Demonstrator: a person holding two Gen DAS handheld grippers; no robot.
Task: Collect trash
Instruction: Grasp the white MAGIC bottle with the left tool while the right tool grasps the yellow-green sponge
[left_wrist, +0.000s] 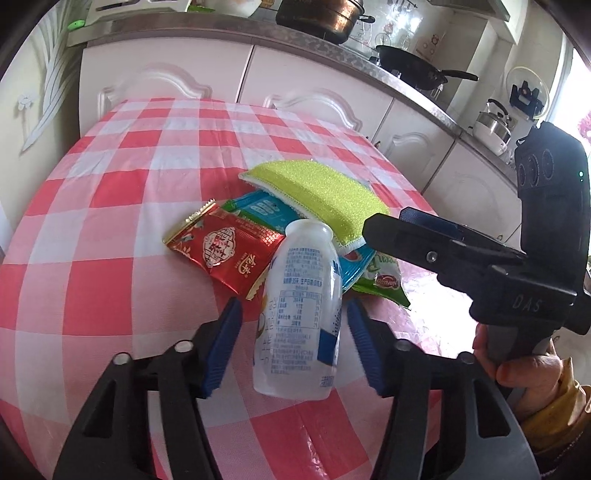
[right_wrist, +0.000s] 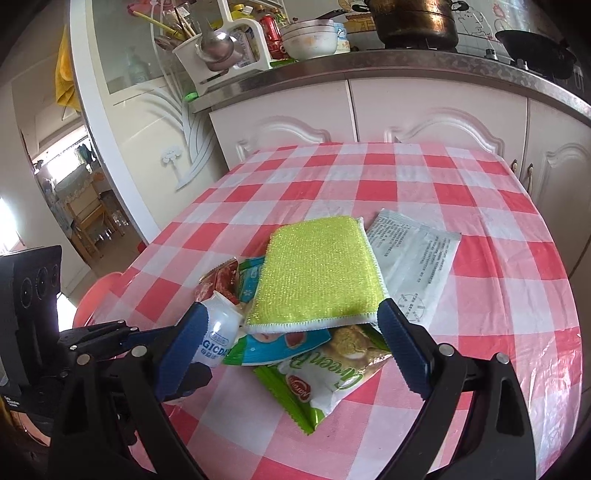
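A pile of trash lies on the red-and-white checked table (left_wrist: 110, 206). A white plastic bottle (left_wrist: 301, 314) lies between the open fingers of my left gripper (left_wrist: 293, 317), not pinched. Behind it are a red wrapper (left_wrist: 221, 251), a blue wrapper (left_wrist: 258, 210) and a green snack bag (right_wrist: 325, 376). A yellow-green sponge (right_wrist: 317, 273) rests on top of the pile. My right gripper (right_wrist: 295, 325) is open with its fingers on either side of the sponge's near edge. A grey-white sachet (right_wrist: 413, 262) lies to the right of the sponge.
White kitchen cabinets (right_wrist: 424, 110) and a steel counter with pots, a wok (left_wrist: 417, 68) and dishes stand behind the table. A pink basin (right_wrist: 96, 295) sits below the table's left edge. A doorway opens at far left.
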